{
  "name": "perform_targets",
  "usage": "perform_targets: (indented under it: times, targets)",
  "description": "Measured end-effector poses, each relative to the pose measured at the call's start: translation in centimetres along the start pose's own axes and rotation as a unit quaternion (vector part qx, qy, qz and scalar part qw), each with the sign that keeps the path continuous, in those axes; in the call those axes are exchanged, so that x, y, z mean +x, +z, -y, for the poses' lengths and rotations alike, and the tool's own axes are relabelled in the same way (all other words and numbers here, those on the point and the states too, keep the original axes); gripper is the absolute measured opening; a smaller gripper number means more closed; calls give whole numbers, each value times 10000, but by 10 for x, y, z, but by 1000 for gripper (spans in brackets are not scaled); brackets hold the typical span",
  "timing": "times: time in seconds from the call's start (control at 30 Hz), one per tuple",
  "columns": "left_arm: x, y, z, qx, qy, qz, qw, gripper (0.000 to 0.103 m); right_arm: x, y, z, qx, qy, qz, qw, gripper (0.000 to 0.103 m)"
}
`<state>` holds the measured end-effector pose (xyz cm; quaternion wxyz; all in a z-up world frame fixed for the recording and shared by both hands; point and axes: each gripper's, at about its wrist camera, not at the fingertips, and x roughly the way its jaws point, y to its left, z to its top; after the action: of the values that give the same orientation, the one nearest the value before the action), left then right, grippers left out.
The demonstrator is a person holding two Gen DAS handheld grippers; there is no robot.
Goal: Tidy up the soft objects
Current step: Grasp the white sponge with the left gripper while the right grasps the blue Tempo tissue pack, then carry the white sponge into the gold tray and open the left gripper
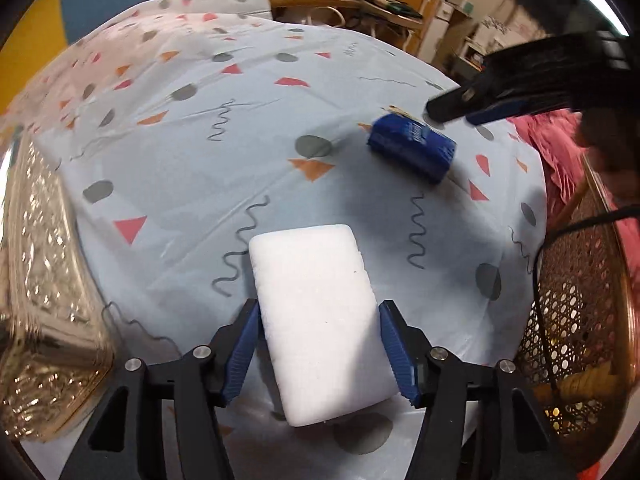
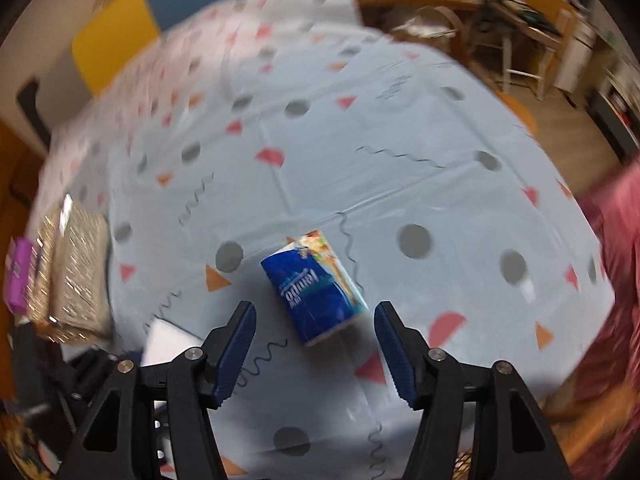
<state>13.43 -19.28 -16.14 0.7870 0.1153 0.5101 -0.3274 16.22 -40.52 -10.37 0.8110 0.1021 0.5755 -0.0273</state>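
A white foam sponge block [image 1: 320,320] sits between the fingers of my left gripper [image 1: 318,354], which is shut on it just above the patterned blue tablecloth [image 1: 240,152]. A blue tissue pack [image 1: 412,146] lies on the cloth to the far right; it also shows in the right wrist view [image 2: 316,288]. My right gripper [image 2: 314,344] is open and hovers just short of the pack, which lies ahead of the fingers. The right gripper also shows in the left wrist view [image 1: 472,106], beside the pack.
A shiny gold patterned tray [image 1: 44,300] stands at the left table edge, also in the right wrist view [image 2: 72,276]. A purple packet [image 2: 18,272] lies by it. A wicker chair [image 1: 580,320] and pink cloth [image 1: 560,152] are on the right.
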Motion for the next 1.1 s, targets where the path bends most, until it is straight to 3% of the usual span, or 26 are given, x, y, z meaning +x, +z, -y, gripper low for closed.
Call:
perform_targets:
  times: [0.13,0.27,0.33,0.4,0.43,0.47,0.57,0.7,0.8,0.87,0.93,1.1]
  targets:
    - [1,-2,1,6,35,16,10000,68,41,20,-8,-365,-361,-725,9960,66]
    - [4,1,6,14,126,-12,9999,76,63,26,-10,-425,-519,-1055,9922,65]
    - [5,1,7,23,202,-7,9998,76,71,24,-12,-453,-580,-1230,9897,59]
    - [5,0,8,124,332,33,9994,59,72,23,-18,-479,-688,-1093,9905,58]
    - [4,0,10,246,461,98,9986,41,72,24,-22,-457,-693,-997,9915,58]
    - [3,0,10,262,408,130,9987,29,70,25,-26,-403,-661,-877,9931,58]
    - [3,0,6,214,384,133,9989,29,70,25,-31,-73,-611,-443,9971,58]
    - [3,-1,3,181,315,177,9992,32,82,18,-30,170,-687,-189,9973,58]
    - [2,0,-7,-166,16,167,9997,36,80,12,-27,196,-634,-116,9977,58]
    - [-1,-1,-11,-323,-216,167,9991,56,78,9,-22,207,-605,-93,9979,58]
    - [-2,-2,-12,-333,-152,182,9992,62,77,9,-17,170,-649,-77,9977,58]
    - [-8,-2,-12,-369,-101,174,9991,62,80,15,-23,146,-627,-80,9979,59]
